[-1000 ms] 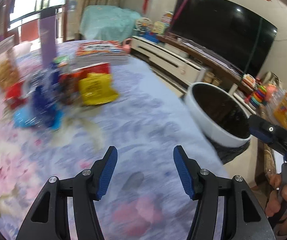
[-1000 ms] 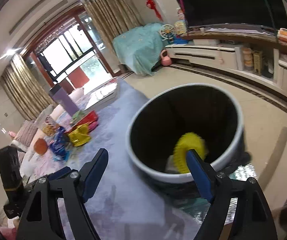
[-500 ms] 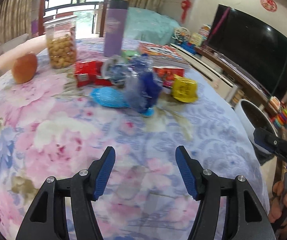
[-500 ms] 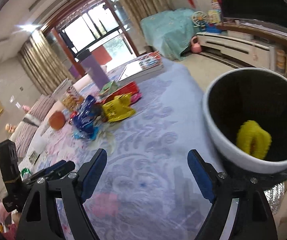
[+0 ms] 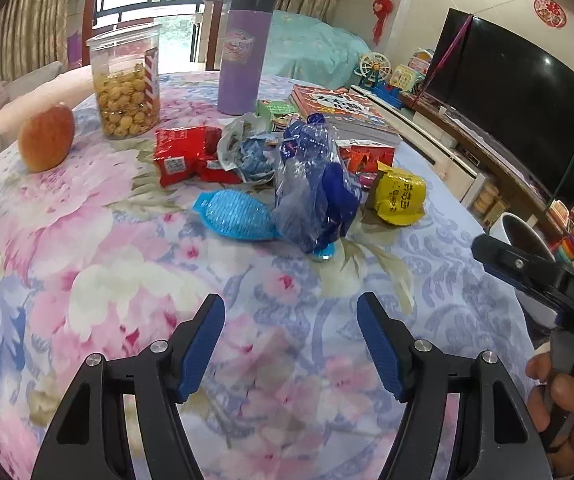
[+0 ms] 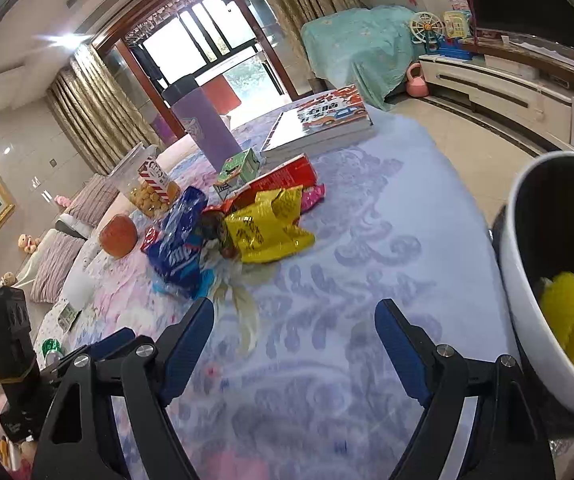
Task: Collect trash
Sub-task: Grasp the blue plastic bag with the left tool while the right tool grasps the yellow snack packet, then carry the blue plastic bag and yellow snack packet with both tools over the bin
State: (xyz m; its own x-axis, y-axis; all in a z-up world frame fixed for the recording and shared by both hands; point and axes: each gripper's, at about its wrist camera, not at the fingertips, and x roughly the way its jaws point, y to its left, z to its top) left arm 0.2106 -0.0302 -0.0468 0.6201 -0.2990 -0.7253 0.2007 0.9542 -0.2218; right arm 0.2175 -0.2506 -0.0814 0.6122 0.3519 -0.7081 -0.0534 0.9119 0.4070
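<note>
A heap of wrappers lies mid-table: a blue plastic bag (image 5: 315, 196), a yellow packet (image 5: 399, 198), a red packet (image 5: 185, 156), a blue mesh piece (image 5: 235, 214) and a crumpled silver wrapper (image 5: 247, 146). The blue bag (image 6: 179, 244) and yellow packet (image 6: 267, 228) also show in the right wrist view. The white bin (image 6: 527, 280) stands off the table's right edge with a yellow piece (image 6: 573, 320) inside. My left gripper (image 5: 291, 340) is open and empty, short of the heap. My right gripper (image 6: 295, 340) is open and empty beside the bin.
An apple (image 5: 47, 138), a clear snack jar (image 5: 127, 84), a purple flask (image 5: 243, 52), a green carton (image 5: 277, 110) and a stack of books (image 5: 343, 114) stand behind the heap. A TV (image 5: 527, 100) and low cabinet line the right wall.
Both grippers have swung left, away from the bin and toward the heap. The heap is now nearer and centred in the left wrist view. Both stay open.
</note>
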